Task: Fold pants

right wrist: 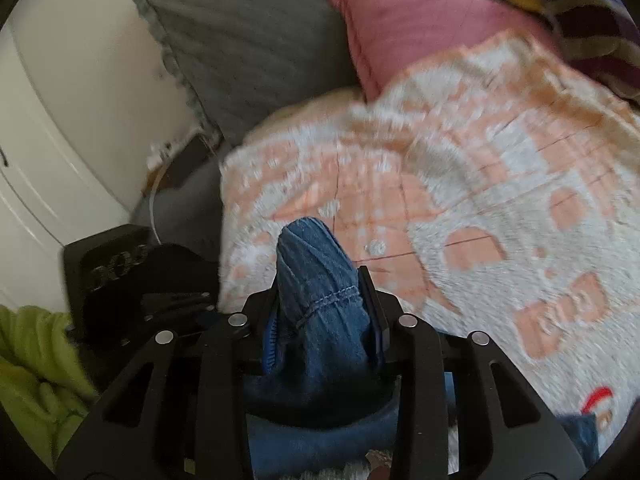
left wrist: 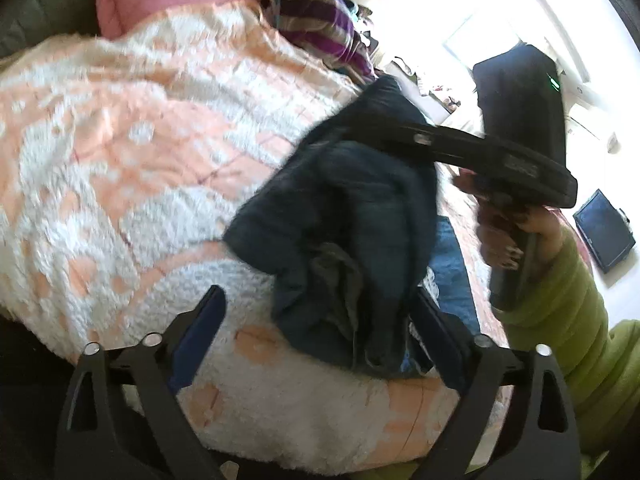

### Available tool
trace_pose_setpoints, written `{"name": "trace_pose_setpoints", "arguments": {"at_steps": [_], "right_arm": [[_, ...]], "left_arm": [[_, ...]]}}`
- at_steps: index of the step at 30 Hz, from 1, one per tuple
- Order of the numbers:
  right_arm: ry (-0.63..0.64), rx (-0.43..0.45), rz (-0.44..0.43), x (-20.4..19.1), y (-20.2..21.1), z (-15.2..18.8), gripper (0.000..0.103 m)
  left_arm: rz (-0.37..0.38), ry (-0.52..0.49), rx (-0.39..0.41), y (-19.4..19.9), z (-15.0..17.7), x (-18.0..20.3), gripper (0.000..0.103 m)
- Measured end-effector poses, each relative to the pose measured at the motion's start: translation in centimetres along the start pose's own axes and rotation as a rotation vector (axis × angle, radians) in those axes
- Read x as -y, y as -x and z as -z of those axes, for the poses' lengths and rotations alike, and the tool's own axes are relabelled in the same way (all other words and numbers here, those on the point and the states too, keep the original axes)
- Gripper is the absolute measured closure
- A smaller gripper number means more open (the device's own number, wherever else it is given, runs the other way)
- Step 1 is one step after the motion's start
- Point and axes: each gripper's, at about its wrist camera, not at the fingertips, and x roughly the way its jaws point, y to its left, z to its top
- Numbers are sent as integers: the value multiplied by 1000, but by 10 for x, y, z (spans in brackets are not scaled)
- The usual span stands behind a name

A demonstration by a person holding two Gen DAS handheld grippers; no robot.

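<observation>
Here my right gripper [right wrist: 326, 312] pinches a bunched fold of the jeans [left wrist: 344, 240], which hang crumpled over the peach-and-white blanket [left wrist: 132, 152], long axis running toward me. My left gripper [left wrist: 320, 336], jaws wide and empty, straddles their near end.

From my left tongs [left wrist: 316, 340], the bedspread [left wrist: 120, 140] lies bare from nine to twelve o'clock, room to pass. The bunched pants [left wrist: 352, 220] block twelve to one. My right tongs [right wrist: 324, 312] and the hand [left wrist: 504, 232] holding them crowd two o'clock. Ahead of the right tongs, a grey pillow [right wrist: 248, 40] at eleven and a pink pillow [right wrist: 400, 20] at twelve close off the bed's far end.
</observation>
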Motion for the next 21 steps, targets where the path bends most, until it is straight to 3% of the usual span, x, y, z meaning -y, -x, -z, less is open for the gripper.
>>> {"name": "trace_pose_setpoints", "arguments": {"at_steps": [4, 8, 9, 10, 11, 13, 15, 18, 21], "right_arm": [[-6, 69, 4, 3, 37, 14, 76], [-31, 113, 21, 11, 62, 28, 76], [-41, 125, 20, 13, 68, 33, 76], [-46, 136, 25, 14, 73, 37, 76], [-51, 145, 33, 16, 77, 41, 76], [-72, 179, 39, 22, 92, 52, 73], [-116, 216, 89, 30, 109, 68, 63], [-180, 249, 173, 41, 127, 93, 62], [-205, 218, 255, 41, 128, 115, 62]], "left_arm": [[22, -36, -23, -19, -6, 24, 6], [156, 7, -70, -45, -13, 43, 7], [164, 12, -70, -47, -15, 46, 13], [176, 3, -66, -48, -16, 54, 28], [173, -30, -66, -50, -17, 67, 30], [175, -92, -65, -50, -16, 86, 30], [184, -151, -65, -49, -11, 103, 30], [193, -257, -85, -47, 3, 124, 22], [203, -311, -126, -60, 7, 132, 20]]}}
